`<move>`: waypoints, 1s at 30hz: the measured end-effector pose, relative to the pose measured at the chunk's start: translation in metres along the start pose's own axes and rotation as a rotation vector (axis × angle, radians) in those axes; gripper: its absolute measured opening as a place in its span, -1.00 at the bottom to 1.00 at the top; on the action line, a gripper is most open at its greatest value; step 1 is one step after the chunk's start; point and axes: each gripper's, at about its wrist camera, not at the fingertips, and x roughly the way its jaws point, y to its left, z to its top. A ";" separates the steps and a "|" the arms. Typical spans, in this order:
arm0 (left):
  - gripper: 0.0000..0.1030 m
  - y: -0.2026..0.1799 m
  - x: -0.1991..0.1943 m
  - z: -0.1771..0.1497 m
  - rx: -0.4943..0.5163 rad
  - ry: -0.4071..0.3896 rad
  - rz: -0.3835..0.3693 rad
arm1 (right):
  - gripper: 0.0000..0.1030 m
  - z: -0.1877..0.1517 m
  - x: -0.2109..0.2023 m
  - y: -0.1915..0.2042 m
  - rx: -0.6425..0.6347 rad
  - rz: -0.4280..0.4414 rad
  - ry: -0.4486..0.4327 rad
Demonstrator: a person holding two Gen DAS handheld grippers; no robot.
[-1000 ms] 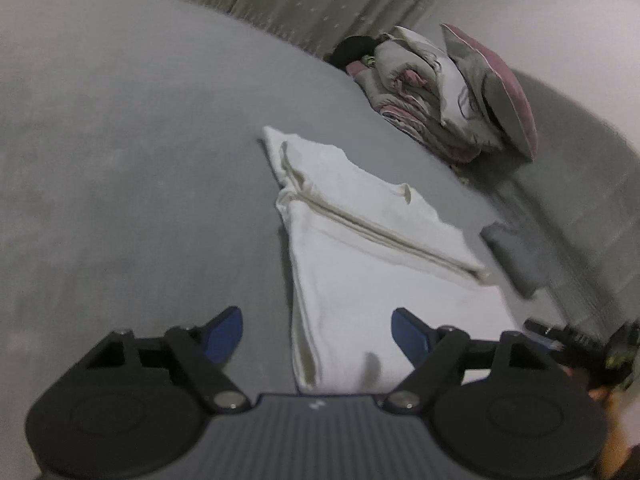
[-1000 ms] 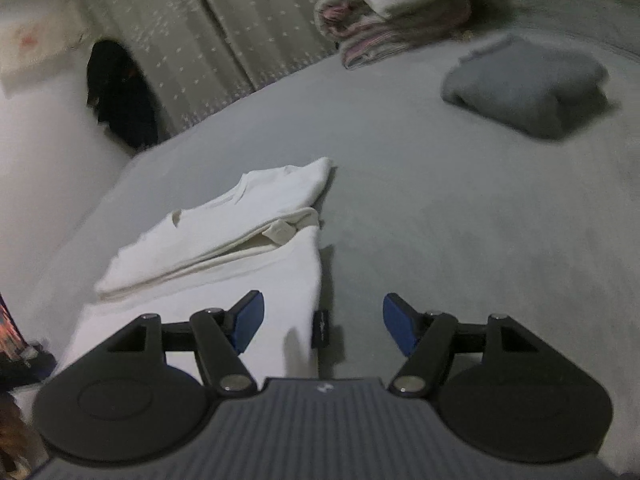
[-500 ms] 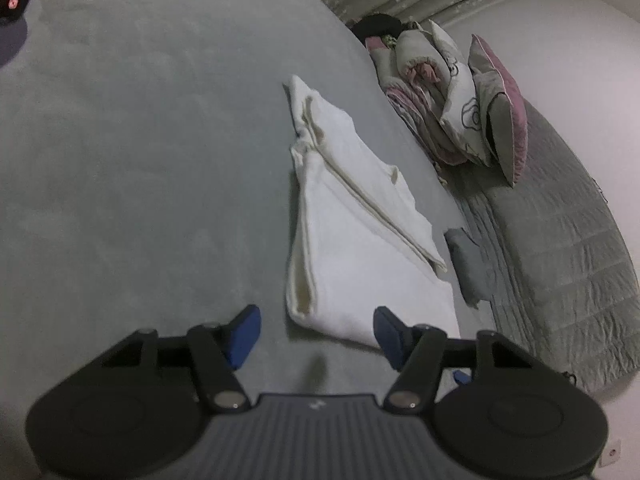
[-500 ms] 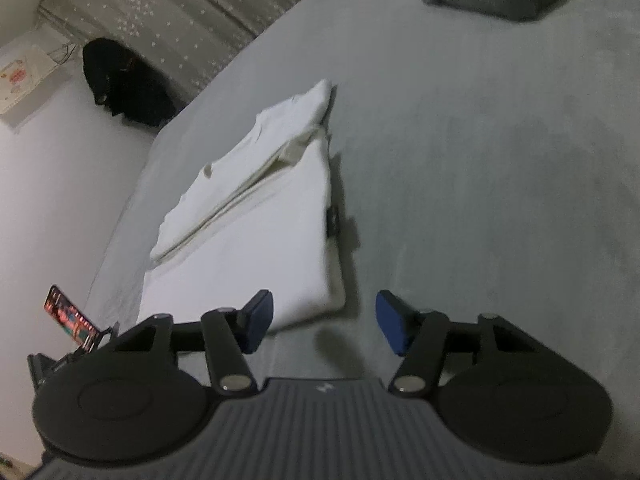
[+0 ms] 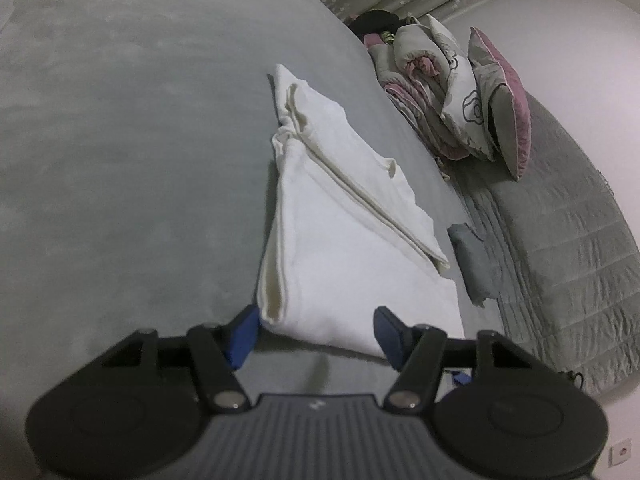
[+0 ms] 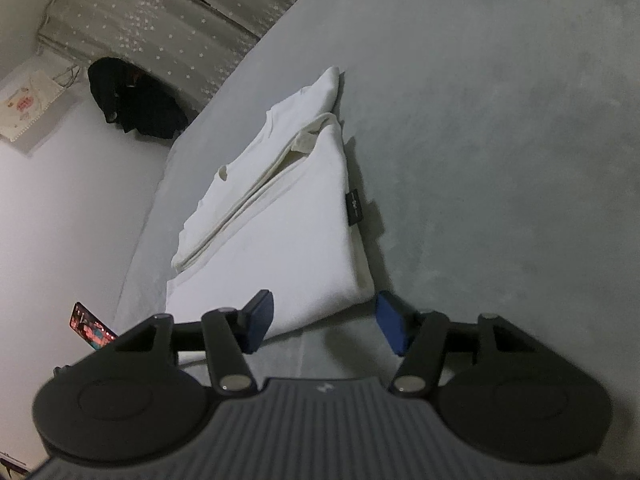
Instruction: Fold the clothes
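We hold the left gripper (image 5: 316, 334) low over the near end of the white garment (image 5: 340, 240), which lies partly folded on the grey bed cover (image 5: 120, 160). Its jaws stand partly open with the near left corner of the cloth just ahead and between the blue pads; the left pad (image 5: 242, 334) sits right at the folded edge, the other pad beside the hem, and neither presses on it, so nothing is held. Ahead and to the right of this gripper a small folded grey cloth (image 5: 474, 264) lies just beside the garment, and farther off a heap of bedding and a pink pillow (image 5: 504, 96) rest against the wall.

We hold the right gripper (image 6: 322, 326) at the garment's (image 6: 288, 232) near right corner. It too is partly open and empty: the corner lies between the pads without being pinched, the right pad (image 6: 394, 328) just beside the cloth's edge. A black label (image 6: 354, 210) sticks out from the garment's right side ahead of the jaws. Off to the left, below the bed's edge, we see a lit phone screen (image 6: 90, 326); far ahead, a dark bundle (image 6: 136, 100) sits by the starred curtain (image 6: 180, 12).
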 end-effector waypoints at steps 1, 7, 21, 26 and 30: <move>0.23 -0.002 0.000 0.000 0.010 0.000 0.009 | 0.20 -0.001 0.001 0.001 -0.002 -0.001 -0.001; 0.23 -0.014 0.003 0.000 0.093 -0.002 0.074 | 0.20 0.000 0.005 0.005 -0.010 -0.008 -0.007; 0.23 -0.019 0.005 -0.002 0.119 -0.002 0.102 | 0.20 0.001 0.012 0.011 -0.016 -0.020 -0.017; 0.23 -0.020 0.005 -0.002 0.119 -0.002 0.105 | 0.20 0.003 0.016 0.015 -0.019 -0.026 -0.019; 0.23 -0.022 0.006 -0.001 0.120 -0.002 0.108 | 0.20 0.004 0.019 0.016 -0.022 -0.029 -0.019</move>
